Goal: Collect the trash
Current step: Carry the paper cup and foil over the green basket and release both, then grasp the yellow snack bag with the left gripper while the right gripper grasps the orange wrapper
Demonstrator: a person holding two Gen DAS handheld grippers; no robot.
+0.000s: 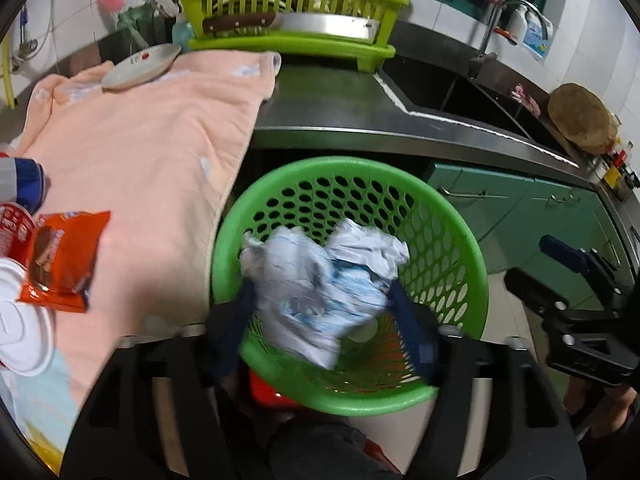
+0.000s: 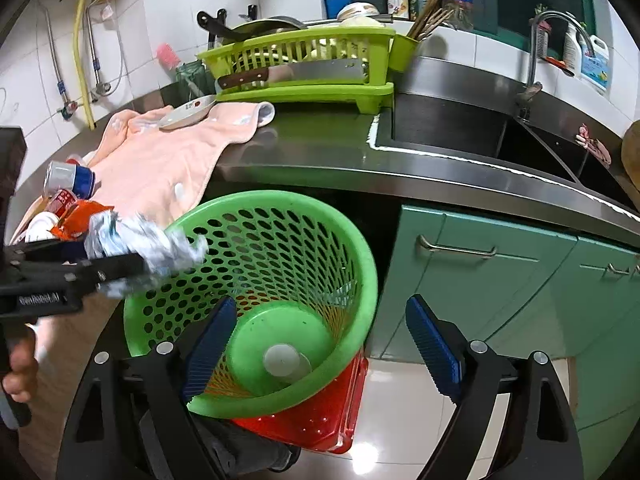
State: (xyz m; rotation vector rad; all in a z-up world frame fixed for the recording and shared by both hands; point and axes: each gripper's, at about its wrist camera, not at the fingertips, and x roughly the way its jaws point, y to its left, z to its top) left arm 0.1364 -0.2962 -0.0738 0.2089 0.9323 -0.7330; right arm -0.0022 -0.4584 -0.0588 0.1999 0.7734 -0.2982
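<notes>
The left gripper point(image 1: 324, 312) has its jaws clenched on crumpled white-blue paper point(image 1: 320, 276), frame centre, above the green basket point(image 1: 460, 240) rim. The right gripper point(image 2: 320, 344) jaws are spread, lower frame, by the table point(image 2: 320, 148) edge.

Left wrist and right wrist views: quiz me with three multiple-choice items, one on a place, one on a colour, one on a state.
1. Where does the crumpled wrapper sit?
A. Between the left gripper's fingers, above the basket
B. In the sink
C. On the plate

2. What colour is the snack packet on the towel?
A. Purple
B. Orange
C. Black

3. How is the right gripper?
A. Shut on a can
B. Shut on the towel
C. Open, holding nothing

Answers:
1. A: both blue pads flank the wrapper, with the basket's green holed wall behind it.
2. B: the packet is orange, with a brown biscuit printed on it.
3. C: its blue pads stand wide apart, with only the basket seen between them.
</notes>
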